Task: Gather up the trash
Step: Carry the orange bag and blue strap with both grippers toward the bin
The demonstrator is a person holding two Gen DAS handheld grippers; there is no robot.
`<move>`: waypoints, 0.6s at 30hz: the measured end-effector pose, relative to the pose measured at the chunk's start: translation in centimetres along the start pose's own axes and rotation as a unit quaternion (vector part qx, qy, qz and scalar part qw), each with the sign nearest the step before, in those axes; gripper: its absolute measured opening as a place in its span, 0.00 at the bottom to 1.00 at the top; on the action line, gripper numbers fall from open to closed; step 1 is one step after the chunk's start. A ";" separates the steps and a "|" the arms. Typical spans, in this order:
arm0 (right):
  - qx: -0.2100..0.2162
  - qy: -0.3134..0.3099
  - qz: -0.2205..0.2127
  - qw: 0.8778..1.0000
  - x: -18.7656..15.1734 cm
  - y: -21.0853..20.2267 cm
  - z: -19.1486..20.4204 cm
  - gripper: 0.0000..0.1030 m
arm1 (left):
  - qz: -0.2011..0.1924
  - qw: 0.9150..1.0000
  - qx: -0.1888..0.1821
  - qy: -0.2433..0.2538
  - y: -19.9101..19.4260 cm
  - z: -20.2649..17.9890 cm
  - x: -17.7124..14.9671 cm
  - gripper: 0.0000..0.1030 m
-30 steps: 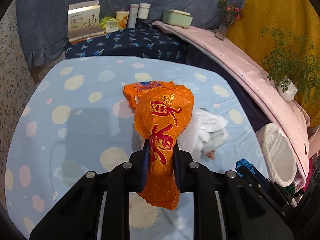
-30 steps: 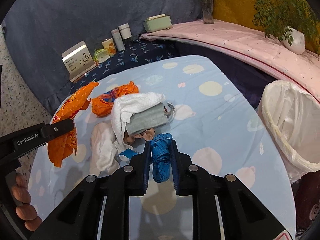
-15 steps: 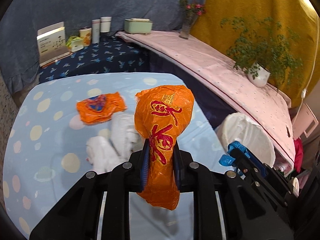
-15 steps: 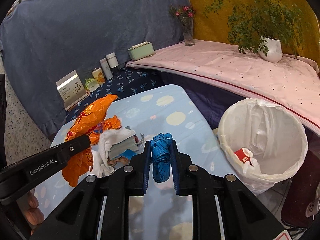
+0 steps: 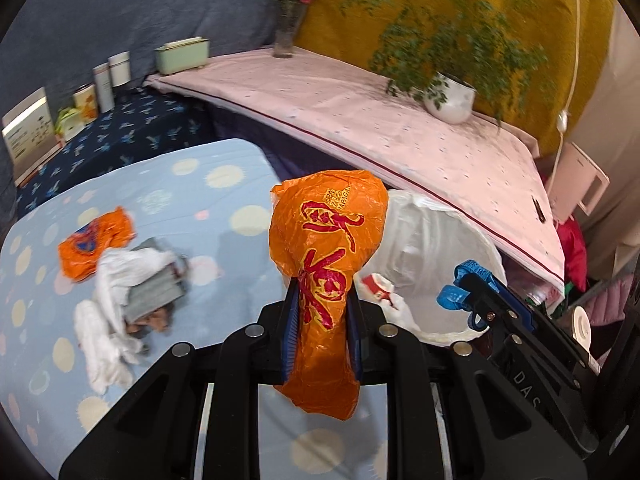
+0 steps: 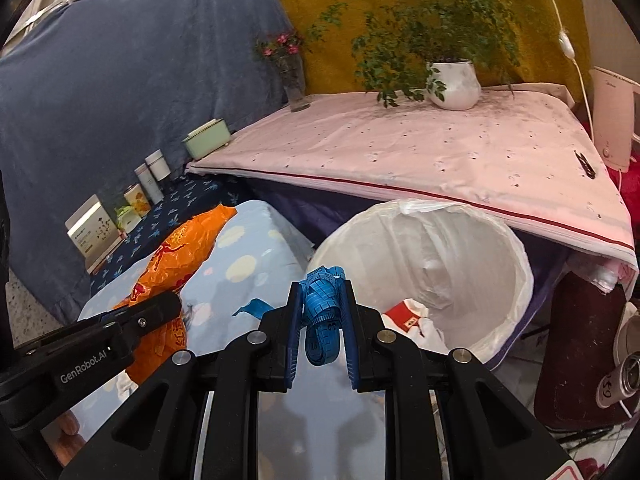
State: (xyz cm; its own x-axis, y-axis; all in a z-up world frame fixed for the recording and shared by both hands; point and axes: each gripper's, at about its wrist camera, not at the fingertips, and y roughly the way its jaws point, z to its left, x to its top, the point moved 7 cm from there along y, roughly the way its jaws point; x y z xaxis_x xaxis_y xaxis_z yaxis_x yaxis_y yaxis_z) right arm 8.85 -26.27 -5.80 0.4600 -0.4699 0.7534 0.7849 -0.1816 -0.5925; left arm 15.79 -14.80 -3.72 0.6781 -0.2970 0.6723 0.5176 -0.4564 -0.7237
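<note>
Wrappers and tissues (image 5: 116, 280) lay left on the dotted tablecloth (image 5: 224, 240). Left gripper (image 5: 322, 336) clamped an orange plastic bag (image 5: 328, 240); right gripper (image 6: 322, 320) pinched a blue tape measure (image 6: 322, 308), both beside the white-lined bin (image 6: 480, 240).

Orange bag (image 5: 328, 264) hides the bin's (image 5: 448, 248) near rim; red-white scrap (image 6: 408, 314) inside unreadable; brownish item (image 5: 154, 320) under white cloth (image 5: 116, 280) unidentifiable.
</note>
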 end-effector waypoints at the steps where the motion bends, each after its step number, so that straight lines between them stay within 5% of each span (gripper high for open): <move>1: -0.004 0.006 -0.001 1.000 0.1 0.0 -0.9 0.18 | 0.002 1.000 -0.005 0.007 0.4 -0.9 0.1 0.19; 14: -0.046 0.059 -0.005 0.997 0.7 0.5 -8.9 0.18 | 0.029 0.996 -0.041 0.069 5.2 -9.0 0.7 0.21; 17: -0.050 0.064 -0.004 0.997 0.8 0.7 -9.8 0.18 | 0.032 0.996 -0.044 0.071 5.9 -9.7 0.8 0.28; 18: -0.052 0.066 -0.004 0.996 0.8 0.8 -10.1 0.18 | 0.033 0.996 -0.038 0.070 6.1 -9.7 0.8 0.42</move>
State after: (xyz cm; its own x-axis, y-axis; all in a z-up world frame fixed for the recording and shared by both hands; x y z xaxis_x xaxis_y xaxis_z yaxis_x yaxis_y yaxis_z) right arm 5.66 -35.53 -8.58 0.3898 -0.5764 0.7182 0.7381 -0.2709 -0.6179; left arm 14.47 -25.93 -6.09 0.6263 -0.4403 0.6434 0.4307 -0.4925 -0.7563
